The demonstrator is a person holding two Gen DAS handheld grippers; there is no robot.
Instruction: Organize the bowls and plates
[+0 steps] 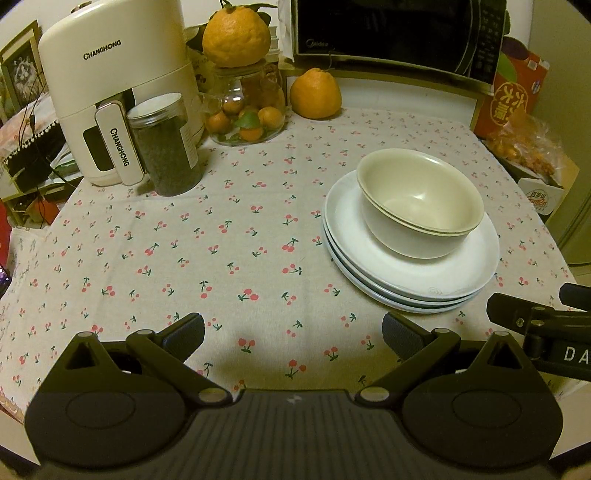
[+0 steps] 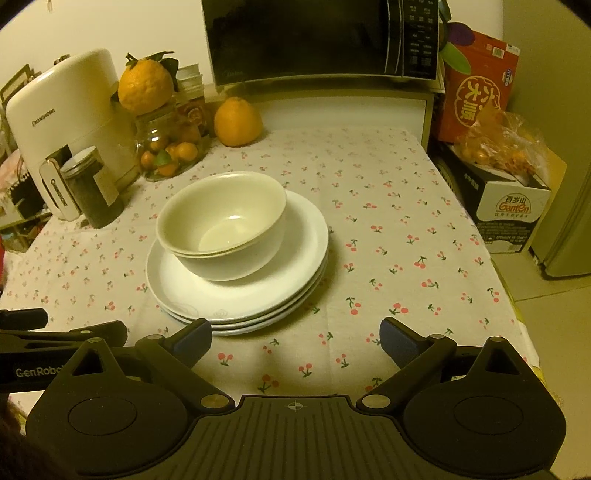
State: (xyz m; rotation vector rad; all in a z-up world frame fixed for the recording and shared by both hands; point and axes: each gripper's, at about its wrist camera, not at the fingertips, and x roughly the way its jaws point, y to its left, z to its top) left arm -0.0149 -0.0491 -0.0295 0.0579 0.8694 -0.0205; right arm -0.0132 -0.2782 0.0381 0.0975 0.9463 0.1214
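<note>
A bench covered with a cherry-print cloth stands against a wall, with a microwave at the back, a white appliance and a dark-filled jar at 10 o'clock in the left wrist view, and loose oranges beside a glass jar of small fruit.

The task items are already grouped: two nested bowls sit on a stack of three plates. In the left wrist view the stack lies at 2 o'clock of the bench; in the right wrist view the bowls and plates lie at 11 o'clock, just ahead of the left finger.

The stacking appears complete or nearly so. The bowls sit off-centre toward the rear of the top plate. If a correction is required, grip the rim of the bowl pair, lift vertically, and re-seat at plate centre. Avoid sliding, since glazed ware on glazed ware is likely to skid and shift the plates below.

The left hand-held gripper has its jaws spread wide and holds nothing; it hovers low over bare cloth, aimed forward. The right hand-held gripper is likewise spread and unloaded, level with the near plate edge, its left finger just beside the lowest plate.
</note>
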